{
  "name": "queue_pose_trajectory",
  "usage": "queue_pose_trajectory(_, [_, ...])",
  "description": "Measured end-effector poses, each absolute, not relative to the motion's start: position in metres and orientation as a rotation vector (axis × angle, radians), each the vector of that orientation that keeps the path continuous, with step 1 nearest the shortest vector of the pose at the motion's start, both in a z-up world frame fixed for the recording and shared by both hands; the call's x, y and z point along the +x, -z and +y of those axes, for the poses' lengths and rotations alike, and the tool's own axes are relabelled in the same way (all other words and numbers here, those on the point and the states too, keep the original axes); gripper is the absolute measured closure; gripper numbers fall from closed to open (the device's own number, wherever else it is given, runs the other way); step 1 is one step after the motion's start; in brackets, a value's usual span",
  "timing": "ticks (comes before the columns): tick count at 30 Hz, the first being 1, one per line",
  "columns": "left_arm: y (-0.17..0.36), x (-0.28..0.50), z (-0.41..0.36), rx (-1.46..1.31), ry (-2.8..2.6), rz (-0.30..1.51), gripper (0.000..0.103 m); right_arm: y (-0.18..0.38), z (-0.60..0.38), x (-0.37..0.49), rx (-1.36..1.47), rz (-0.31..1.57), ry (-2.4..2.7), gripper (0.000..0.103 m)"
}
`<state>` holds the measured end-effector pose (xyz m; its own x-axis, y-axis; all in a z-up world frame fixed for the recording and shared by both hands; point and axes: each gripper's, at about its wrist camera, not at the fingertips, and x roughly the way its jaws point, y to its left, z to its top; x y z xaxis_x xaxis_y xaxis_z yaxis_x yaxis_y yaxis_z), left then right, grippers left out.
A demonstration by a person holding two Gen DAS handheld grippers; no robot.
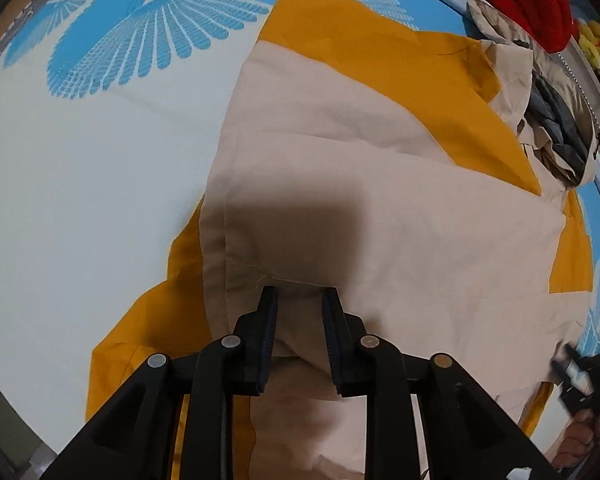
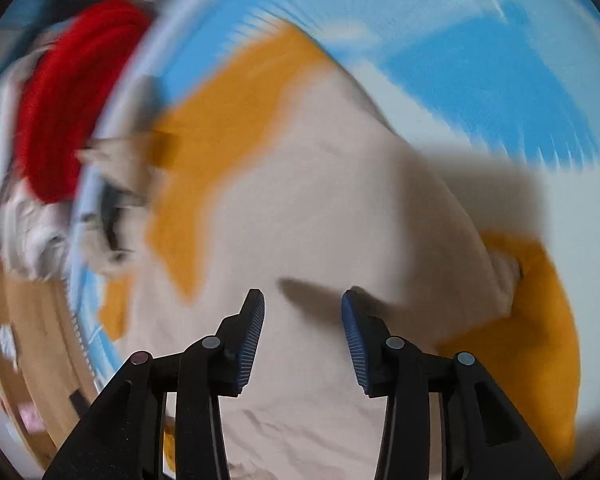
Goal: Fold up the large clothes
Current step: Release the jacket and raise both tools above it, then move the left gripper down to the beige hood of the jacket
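The garment (image 1: 340,152), beige w/ mustard-yellow panels, is seen spread flat on a pale sheet (image 1: 80,180) printed w/ blue feather shapes; whether a bed or a bench lies beneath cannot be told.

Left wrist view: the garment is laid across the centre and right of the sheet, w/ a beige layer folded over the yellow one. Yellow cloth is shown at the far edge, at the near left and in a patch at the right. The left gripper (image 1: 300,296) is pointed down at a beige fold near a seam; its jaws are held slightly apart, w/ a raised ridge of beige cloth between them. Whether the pads press on that ridge cannot be told. A crumpled beige and grey item (image 1: 556,120) is seen at the far right, next to a red knitted thing (image 1: 532,0). At the near right edge the right gripper (image 1: 580,376) is partly visible, blurred.

Right wrist view: the frame is heavily blurred. The right gripper (image 2: 303,300) is held above the beige cloth (image 2: 300,200), jaws clearly apart, nothing between them. Yellow cloth is shown far left and near right. The red thing (image 2: 60,120) is seen at the far left, beyond the sheet's (image 2: 500,80) edge.
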<state>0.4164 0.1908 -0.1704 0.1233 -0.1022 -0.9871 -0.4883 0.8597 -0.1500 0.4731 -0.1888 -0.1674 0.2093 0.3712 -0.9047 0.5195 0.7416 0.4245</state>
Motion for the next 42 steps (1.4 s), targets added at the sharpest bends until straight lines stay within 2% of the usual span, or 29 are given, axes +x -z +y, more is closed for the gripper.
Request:
queue_pose_trajectory(1, [0.164,0.417,0.188,-0.496,-0.302,1.425,0.082,0.174,-0.191,0.471,0.807,1.419,0.147,0.061])
queue_pose_trajectory(3, [0.15,0.42,0.182,-0.474,-0.294,1.378,0.075,0.173,-0.195,0.466,0.825,1.416,0.157,0.061])
queue_pose_trajectory(11, [0.148,0.424,0.167,-0.447,-0.297,1.355,0.073,0.108,-0.17,0.478,0.485,1.238,0.107,0.061])
queue_pose_trajectory(16, [0.117,0.429,0.152,-0.377,-0.255,1.254,0.071,0.046,-0.149,0.471,0.243,1.061,0.011,0.061])
queue_pose_trajectory(21, [0.089,0.42,0.121,-0.285,-0.19,1.153,0.053,0.01,-0.125,0.452,0.102,0.952,-0.003,0.061])
queue_pose_trajectory(28, [0.057,0.389,0.081,-0.222,-0.12,1.01,0.048,0.0,-0.111,0.408,0.003,0.928,-0.026,0.061])
queue_pose_trajectory(42, [0.019,0.363,0.044,-0.093,-0.085,0.798,0.048,-0.005,-0.117,0.371,-0.01,0.887,-0.01,0.061])
